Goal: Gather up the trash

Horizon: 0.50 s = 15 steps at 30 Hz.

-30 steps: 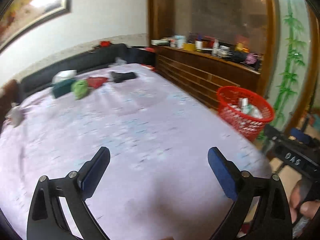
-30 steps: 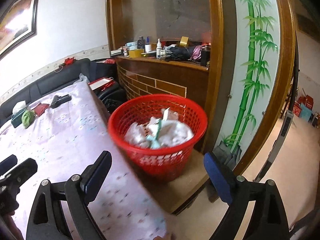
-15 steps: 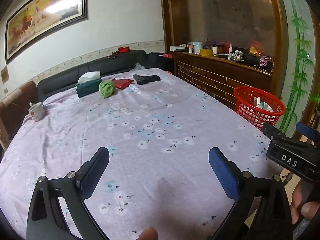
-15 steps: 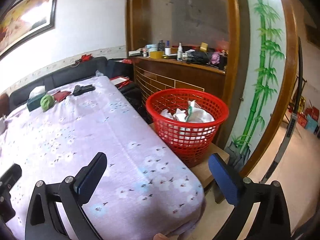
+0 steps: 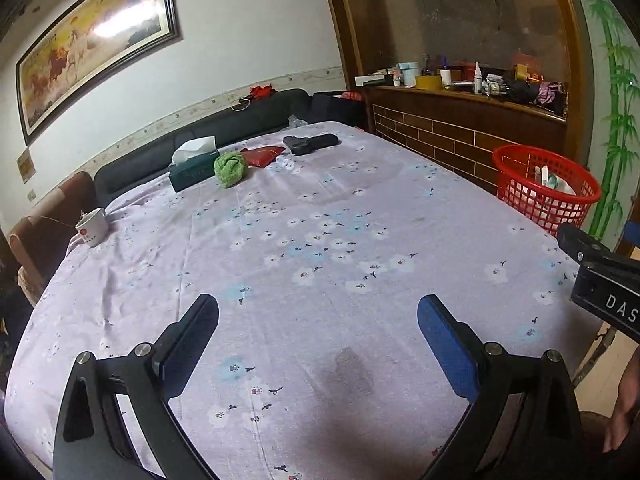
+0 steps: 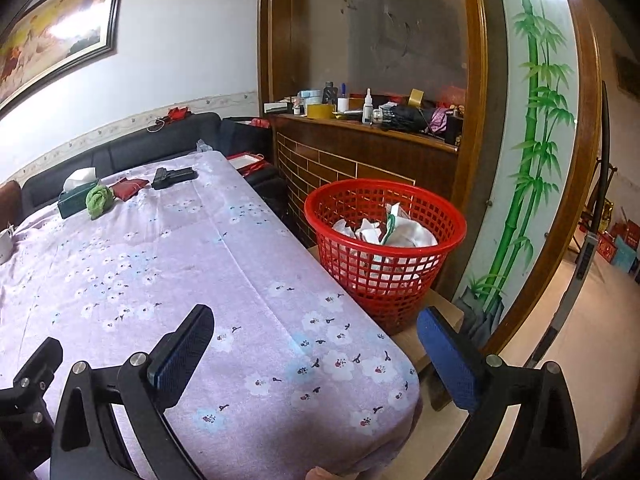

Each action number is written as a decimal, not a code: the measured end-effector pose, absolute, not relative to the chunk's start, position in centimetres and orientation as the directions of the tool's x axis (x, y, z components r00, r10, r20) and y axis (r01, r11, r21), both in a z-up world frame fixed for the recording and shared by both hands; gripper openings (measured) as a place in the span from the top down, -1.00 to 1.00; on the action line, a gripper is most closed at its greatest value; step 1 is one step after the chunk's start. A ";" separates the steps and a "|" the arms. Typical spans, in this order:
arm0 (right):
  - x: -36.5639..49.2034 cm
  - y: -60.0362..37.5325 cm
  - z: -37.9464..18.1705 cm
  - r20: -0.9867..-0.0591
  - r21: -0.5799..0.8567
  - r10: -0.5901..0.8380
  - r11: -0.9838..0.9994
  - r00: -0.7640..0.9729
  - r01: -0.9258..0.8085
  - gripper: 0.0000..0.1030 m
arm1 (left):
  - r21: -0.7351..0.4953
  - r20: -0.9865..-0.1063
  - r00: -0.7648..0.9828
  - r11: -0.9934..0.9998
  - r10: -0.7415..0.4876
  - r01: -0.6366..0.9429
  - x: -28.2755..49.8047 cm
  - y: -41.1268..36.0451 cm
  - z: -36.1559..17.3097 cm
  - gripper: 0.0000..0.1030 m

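Though the basket (image 6: pixel 385 246) at centre right of the right view already holds crumpled white paper and wrappers, I judge the collecting close to done: the near and middle cloth of the table (image 5: pixel 320 240) lies bare. Only a cluster remains at the upper centre of the left view: a tissue box (image 5: pixel 193 164), a green rag (image 5: pixel 229 168), a red pouch (image 5: pixel 262 156) and a black case (image 5: pixel 311 143), with a cup (image 5: pixel 92 226) at the left edge. Whether any of these counts as trash I cannot tell.

Both tools are empty. The left gripper (image 5: pixel 318 324) stands spread wide over bare cloth, and the right gripper (image 6: pixel 316 334) is equally wide, nothing between its pads.

Readable writing: "DAS" on the right gripper's body at the left view's right edge. The painting (image 5: pixel 94 44) carries characters too small to read.
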State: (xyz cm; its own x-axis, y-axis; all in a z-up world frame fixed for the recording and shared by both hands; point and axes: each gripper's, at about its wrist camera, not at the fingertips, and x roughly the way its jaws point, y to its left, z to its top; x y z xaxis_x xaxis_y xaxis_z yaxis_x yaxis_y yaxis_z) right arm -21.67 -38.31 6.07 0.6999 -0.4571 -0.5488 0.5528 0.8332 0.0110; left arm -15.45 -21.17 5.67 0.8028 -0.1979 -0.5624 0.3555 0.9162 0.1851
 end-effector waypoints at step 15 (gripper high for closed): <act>-21.0 -37.6 5.4 -0.574 0.001 -0.434 0.848 0.695 0.531 -0.99 | 0.180 -0.575 0.790 0.910 -0.210 0.373 -15.3 -21.0 5.2 -0.93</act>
